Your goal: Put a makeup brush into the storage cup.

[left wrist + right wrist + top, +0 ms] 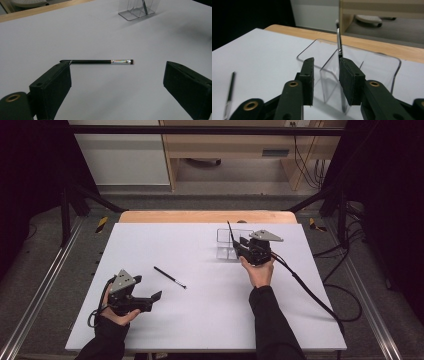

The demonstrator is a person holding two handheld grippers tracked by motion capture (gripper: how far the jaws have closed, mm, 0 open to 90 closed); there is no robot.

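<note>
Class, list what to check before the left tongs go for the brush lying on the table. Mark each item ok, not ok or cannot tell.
1. Left tongs open wide enough: ok.
2. Lying brush ahead of the left tongs, flat on the table: ok.
3. Nothing touching the lying brush: ok.
4. Right tongs well away from it, at the organizer: ok.
5. Standing brush free of the right tongs' pad: cannot tell.
</note>
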